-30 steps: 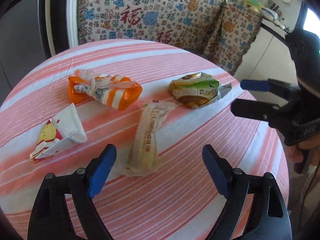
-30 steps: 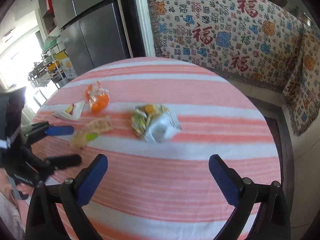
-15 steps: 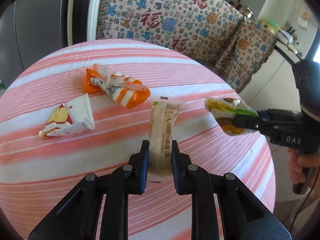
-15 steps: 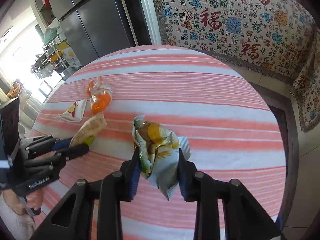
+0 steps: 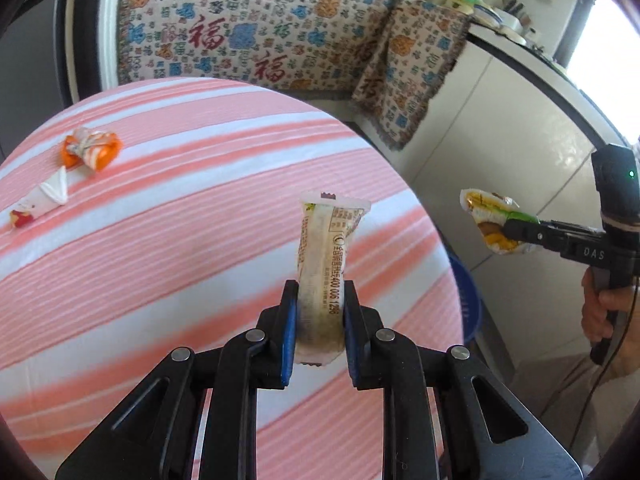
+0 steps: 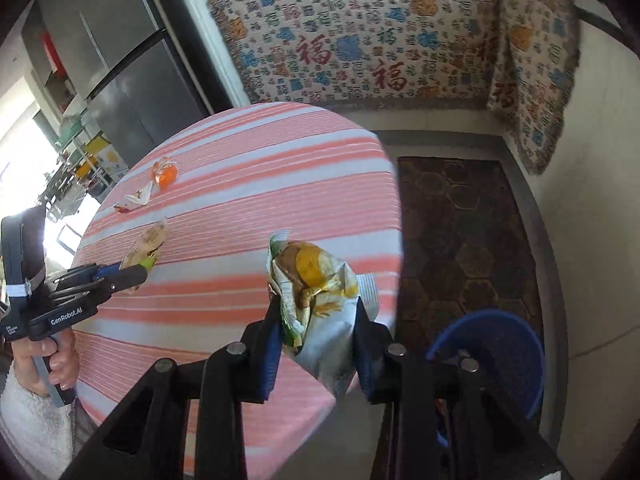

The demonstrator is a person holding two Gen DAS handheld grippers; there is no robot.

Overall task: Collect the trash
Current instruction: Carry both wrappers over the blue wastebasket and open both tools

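Note:
My left gripper point(image 5: 320, 312) is shut on a long beige snack wrapper point(image 5: 326, 256), held upright above the striped table's right side. My right gripper point(image 6: 316, 332) is shut on a crumpled green and yellow snack bag point(image 6: 316, 292), lifted over the table's edge. The right gripper point(image 5: 516, 232) with its bag point(image 5: 486, 216) shows at the right of the left wrist view, off the table over the floor. The left gripper point(image 6: 132, 272) with its wrapper point(image 6: 146, 242) shows at the left of the right wrist view. An orange wrapper point(image 5: 90, 148) and a white paper wrapper point(image 5: 44, 196) lie on the table's far left.
A round table point(image 5: 180, 216) in a pink and white striped cloth fills the left. A blue bin point(image 6: 500, 344) stands on the floor beside the table's edge, below my right gripper. A patterned blanket point(image 5: 260, 28) covers furniture behind. A dark mat point(image 6: 464, 232) lies on the floor.
Both grippers closed on their pieces of trash, lifted them off the table and carried them toward the table's right edge. The orange and white wrappers stayed in place.

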